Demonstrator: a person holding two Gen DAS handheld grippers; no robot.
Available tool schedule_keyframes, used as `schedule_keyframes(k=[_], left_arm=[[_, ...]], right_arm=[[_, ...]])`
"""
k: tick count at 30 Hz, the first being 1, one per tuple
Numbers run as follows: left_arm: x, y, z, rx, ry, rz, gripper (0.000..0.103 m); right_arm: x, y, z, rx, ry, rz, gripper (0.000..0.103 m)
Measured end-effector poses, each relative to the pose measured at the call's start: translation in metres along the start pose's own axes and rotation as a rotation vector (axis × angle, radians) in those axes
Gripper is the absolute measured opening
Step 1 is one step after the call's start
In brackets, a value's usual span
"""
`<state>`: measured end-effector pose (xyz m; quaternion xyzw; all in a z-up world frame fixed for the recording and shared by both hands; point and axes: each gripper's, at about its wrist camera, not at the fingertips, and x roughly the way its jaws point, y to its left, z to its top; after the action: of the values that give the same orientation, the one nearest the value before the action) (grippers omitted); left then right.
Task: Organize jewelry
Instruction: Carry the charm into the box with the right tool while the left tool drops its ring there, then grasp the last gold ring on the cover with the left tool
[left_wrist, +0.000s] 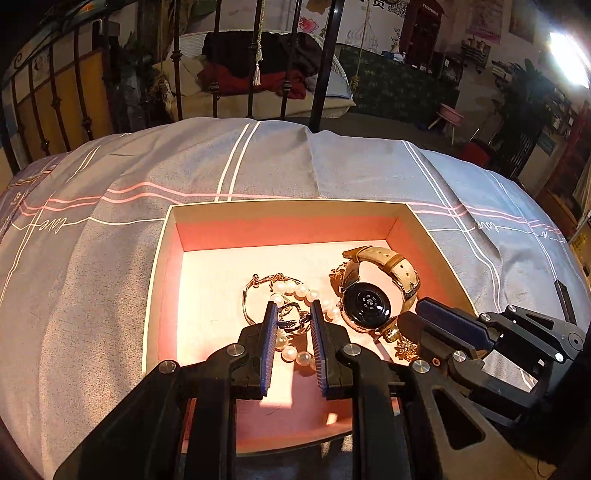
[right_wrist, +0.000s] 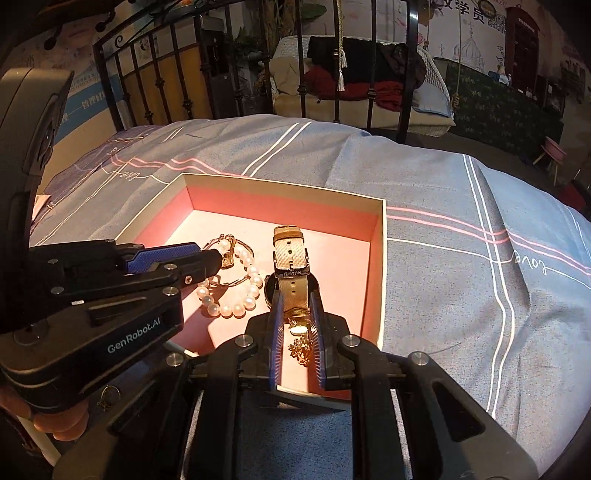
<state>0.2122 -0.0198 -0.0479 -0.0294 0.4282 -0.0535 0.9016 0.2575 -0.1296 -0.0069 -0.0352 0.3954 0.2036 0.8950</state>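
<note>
I am holding both grippers over the pink-lined cardboard box (left_wrist: 168, 258): left gripper (left_wrist: 293, 314) narrowly pinching a dark ring-like piece (left_wrist: 291, 318), right gripper (right_wrist: 297, 314) narrowly pinching a gold floral chain (right_wrist: 301, 349).

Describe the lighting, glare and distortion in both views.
Left wrist view: blown-out lamp glare at upper right, warm light on the box, fisheye-bowed bedspread, dark corners. Right wrist view: the left gripper shadows the pearl bracelet; same bowing.

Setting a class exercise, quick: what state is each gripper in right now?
Left gripper: closed on a small dark-stoned piece.
Right gripper: closed on a gold flower pendant.
</note>
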Motion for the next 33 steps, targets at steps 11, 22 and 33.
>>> schedule_keyframes(k=[11, 22, 33], left_arm=[[0.005, 0.000, -0.001, 0.005, 0.015, 0.030, 0.017], [-0.038, 0.001, -0.005, 0.042, -0.069, 0.012, 0.042], [-0.083, 0.001, -0.092, 0.079, -0.056, -0.025, 0.045]], right_arm=[[-0.001, -0.001, -0.001, 0.008, -0.004, 0.008, 0.016], [-0.022, 0.005, -0.006, -0.006, -0.053, -0.023, 0.056], [-0.068, 0.009, -0.086, 0.067, -0.029, 0.014, 0.071]])
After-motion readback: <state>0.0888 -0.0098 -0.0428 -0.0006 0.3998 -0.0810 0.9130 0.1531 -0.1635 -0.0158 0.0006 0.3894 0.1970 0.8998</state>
